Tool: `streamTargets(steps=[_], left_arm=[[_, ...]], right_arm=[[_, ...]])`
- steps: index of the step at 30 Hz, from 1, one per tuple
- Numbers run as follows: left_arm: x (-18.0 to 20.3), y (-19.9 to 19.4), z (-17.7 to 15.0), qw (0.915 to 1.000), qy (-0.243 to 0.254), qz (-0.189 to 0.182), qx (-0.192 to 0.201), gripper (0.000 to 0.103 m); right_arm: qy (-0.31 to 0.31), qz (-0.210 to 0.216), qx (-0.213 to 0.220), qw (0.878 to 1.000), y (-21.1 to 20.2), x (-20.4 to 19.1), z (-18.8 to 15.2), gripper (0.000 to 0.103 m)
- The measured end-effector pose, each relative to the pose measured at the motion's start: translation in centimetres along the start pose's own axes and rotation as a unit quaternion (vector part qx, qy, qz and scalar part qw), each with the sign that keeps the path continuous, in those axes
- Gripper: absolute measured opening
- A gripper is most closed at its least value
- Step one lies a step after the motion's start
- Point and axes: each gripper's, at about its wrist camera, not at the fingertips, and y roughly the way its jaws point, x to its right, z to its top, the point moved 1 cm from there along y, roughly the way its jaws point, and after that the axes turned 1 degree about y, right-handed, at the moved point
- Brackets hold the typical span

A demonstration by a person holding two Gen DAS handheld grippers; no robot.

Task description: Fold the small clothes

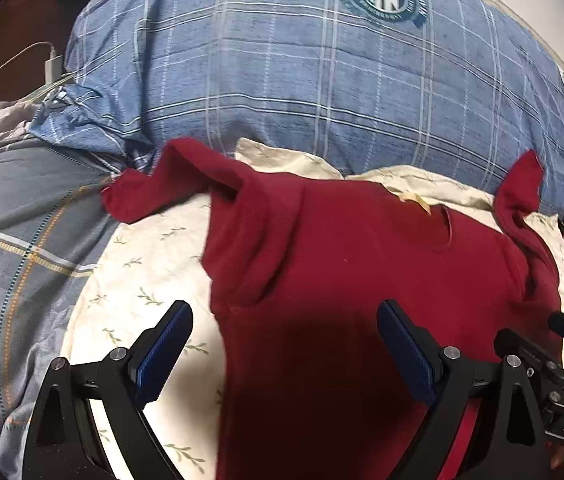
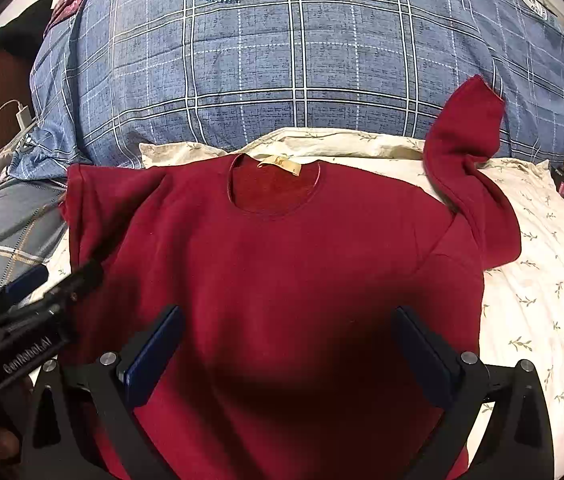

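Spread left claw [image 1: 284, 344], soft red shirt [image 2: 282, 248]

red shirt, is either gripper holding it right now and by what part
Neither. The left gripper and right gripper are both open above the red shirt, gripping nothing.

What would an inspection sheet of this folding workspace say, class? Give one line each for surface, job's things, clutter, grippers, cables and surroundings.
Surface: cream leaf-print sheet, mostly smooth.
Job's things: red long-sleeved top lying face up, collar label showing; one sleeve lies up against the blue plaid quilt.
Clutter: small items at the right edge, unclear.
Grippers: left gripper and right gripper both open above the top's body, holding nothing.
Cables: white charger and cable at the left.
Surroundings: grey plaid bedding at the left.
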Motion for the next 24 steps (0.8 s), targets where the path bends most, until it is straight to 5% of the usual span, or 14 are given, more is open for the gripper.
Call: streamTargets(steps=[24], left_arm=[[-0.8, 1.8, 0.6, 0.9994, -0.016, 0.018, -0.024, 0.093]], right_arm=[[-0.02, 0.009, -0.007, 1.0, 1.5, -1.4, 0.3, 0.103]])
